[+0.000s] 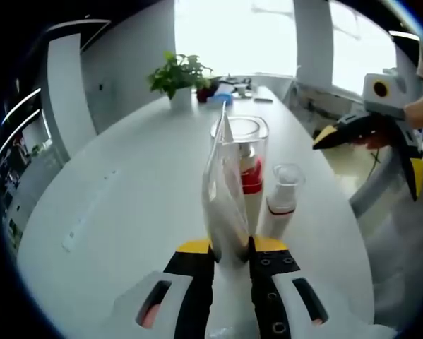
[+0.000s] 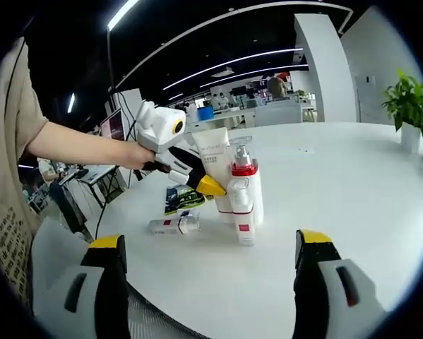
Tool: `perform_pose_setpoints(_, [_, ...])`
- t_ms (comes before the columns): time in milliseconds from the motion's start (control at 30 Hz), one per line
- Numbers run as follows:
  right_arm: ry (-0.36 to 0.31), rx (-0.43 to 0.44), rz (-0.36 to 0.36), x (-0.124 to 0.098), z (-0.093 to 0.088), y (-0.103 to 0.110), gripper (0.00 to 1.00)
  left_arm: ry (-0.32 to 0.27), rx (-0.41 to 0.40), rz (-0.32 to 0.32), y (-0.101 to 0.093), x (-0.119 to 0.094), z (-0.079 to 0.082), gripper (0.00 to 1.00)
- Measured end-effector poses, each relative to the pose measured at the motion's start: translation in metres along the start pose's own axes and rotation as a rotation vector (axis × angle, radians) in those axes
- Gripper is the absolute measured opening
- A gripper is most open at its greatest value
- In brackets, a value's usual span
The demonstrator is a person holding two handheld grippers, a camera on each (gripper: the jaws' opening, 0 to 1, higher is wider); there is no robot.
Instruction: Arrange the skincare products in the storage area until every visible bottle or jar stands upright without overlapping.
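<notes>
In the left gripper view, the white tabletop (image 1: 126,205) fills the left and centre of the frame, with a potted plant (image 1: 179,76) at upper centre. At lower centre the left hand-held gripper (image 1: 232,248) has its yellow-tipped jaws pinched narrow on the base of a white tube (image 1: 222,194), seen edge-on and standing upright. Just behind it, right of centre, stand a pump bottle with a red collar (image 1: 251,176) and a smaller clear-capped bottle (image 1: 282,198). At the right edge the right hand-held gripper (image 1: 324,138) hangs well apart from the cluster, held by a hand (image 1: 419,109).

The right gripper view shows the same group from the side: at left a person's arm (image 2: 77,145), then the left hand-held gripper (image 2: 211,186) touching the tube (image 2: 212,152), whose broad white face is visible here. A small bottle (image 2: 170,224) lies on its side at centre left beside a dark leaflet (image 2: 183,198). The right hand-held gripper (image 2: 210,247) has its jaws spread wide at the bottom, holding nothing.
</notes>
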State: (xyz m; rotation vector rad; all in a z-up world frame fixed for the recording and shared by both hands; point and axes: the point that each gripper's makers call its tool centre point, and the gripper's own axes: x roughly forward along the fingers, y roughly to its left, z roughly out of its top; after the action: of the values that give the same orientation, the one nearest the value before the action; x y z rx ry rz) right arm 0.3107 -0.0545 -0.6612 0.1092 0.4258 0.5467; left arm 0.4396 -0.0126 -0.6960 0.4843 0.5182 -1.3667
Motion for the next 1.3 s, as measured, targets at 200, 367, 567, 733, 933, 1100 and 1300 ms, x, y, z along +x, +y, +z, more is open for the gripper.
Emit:
perform_pose_setpoints(200, [0.000, 0.006, -0.006, 0.000, 0.000, -0.002, 1.00, 0.004, -0.013, -0.004, 0.000, 0.001, -0.001, 0.16])
perform_pose_setpoints(367, [0.000, 0.007, -0.007, 0.000, 0.000, -0.002, 1.00, 0.005, -0.015, -0.003, 0.000, 0.001, -0.001, 0.17])
perform_pose_setpoints(567, [0.003, 0.003, -0.006, 0.000, -0.001, -0.002, 1.00, 0.019, -0.015, 0.006, -0.002, -0.001, -0.002, 0.30])
perform_pose_setpoints(733, [-0.001, 0.005, -0.010, 0.000, 0.000, -0.004, 1.00, 0.029, -0.033, 0.027, -0.001, -0.006, -0.004, 0.42])
perform_pose_setpoints(933, [-0.005, 0.000, -0.016, -0.001, 0.001, -0.003, 1.00, 0.026, -0.110, 0.049, -0.002, -0.018, -0.007, 0.53])
perform_pose_setpoints(1100, [-0.007, -0.004, -0.019, -0.001, 0.001, -0.004, 1.00, 0.005, -0.178, 0.072, -0.006, -0.031, -0.010, 0.56])
perform_pose_setpoints(1300, [-0.013, -0.010, -0.027, -0.002, 0.002, -0.005, 1.00, -0.031, -0.251, 0.111, -0.016, -0.048, -0.012, 0.64])
